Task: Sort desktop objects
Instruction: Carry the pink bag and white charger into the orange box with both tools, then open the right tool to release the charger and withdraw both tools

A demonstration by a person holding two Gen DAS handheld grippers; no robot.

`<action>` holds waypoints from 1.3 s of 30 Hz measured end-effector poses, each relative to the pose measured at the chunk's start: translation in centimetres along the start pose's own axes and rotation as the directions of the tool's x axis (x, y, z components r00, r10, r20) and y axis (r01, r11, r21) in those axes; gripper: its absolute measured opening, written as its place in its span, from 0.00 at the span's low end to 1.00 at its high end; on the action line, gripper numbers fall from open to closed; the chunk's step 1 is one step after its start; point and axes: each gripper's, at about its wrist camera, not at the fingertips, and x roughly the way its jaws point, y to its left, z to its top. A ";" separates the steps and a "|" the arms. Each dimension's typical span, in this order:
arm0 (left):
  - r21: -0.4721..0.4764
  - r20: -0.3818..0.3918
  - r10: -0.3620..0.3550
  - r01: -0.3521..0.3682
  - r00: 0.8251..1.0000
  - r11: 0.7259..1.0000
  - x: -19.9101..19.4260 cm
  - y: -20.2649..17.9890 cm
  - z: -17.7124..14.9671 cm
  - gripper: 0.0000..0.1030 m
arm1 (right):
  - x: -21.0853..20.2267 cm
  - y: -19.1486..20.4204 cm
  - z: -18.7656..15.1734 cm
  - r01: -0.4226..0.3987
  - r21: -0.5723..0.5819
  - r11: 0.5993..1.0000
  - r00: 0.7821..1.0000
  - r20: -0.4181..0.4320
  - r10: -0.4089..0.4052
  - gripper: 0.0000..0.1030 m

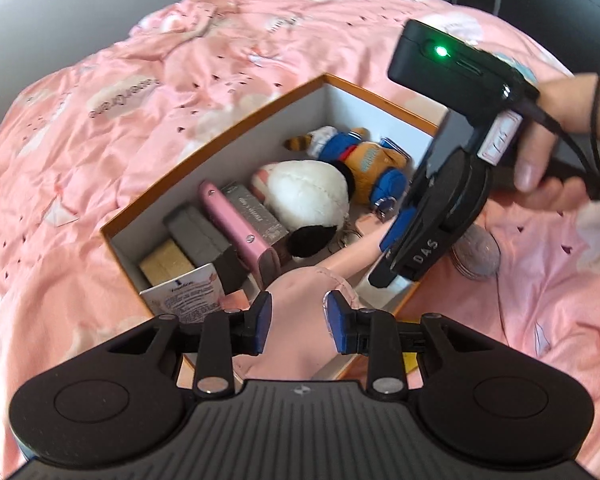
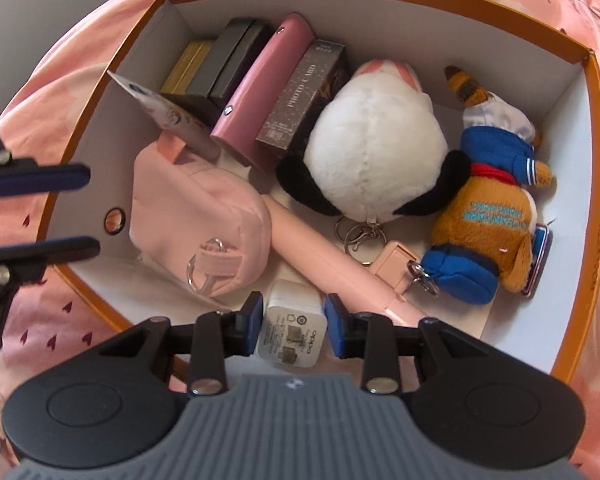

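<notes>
An orange-rimmed box (image 2: pixel 596 92) on a pink quilt (image 1: pixel 140 100) was nearly filled, with small cases ranked toward eleven o'clock, a white plush (image 2: pixel 376 156) at centre and a pink pouch (image 2: pixel 196 216) at nine o'clock. The right gripper (image 2: pixel 294 326) hung over the box's six o'clock edge, its pads clamped on a white charger (image 2: pixel 294 330), apparently about to stow it. The left gripper (image 1: pixel 298 322) stood with fingers apart above the pouch, gripping nothing; the next move likely called for lowering the charger into the bare gap beside the pouch and letting go.
</notes>
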 end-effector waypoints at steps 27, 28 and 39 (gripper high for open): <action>-0.282 0.022 0.057 -0.048 0.998 0.958 -0.7 -0.9 -2.6 0.34 | -1.0 2.4 -3.0 -0.031 0.150 0.988 0.969 0.248 -0.007 0.48; -0.287 0.025 0.057 -0.047 0.998 0.957 -0.8 -1.0 -2.5 0.34 | -1.3 2.5 -3.2 -0.044 0.150 0.988 0.967 0.256 0.004 0.49; -0.360 0.135 0.072 -0.018 0.988 0.933 -3.4 -1.3 -1.9 0.47 | -6.4 3.8 -5.8 0.016 0.076 0.997 0.913 0.406 -0.046 0.55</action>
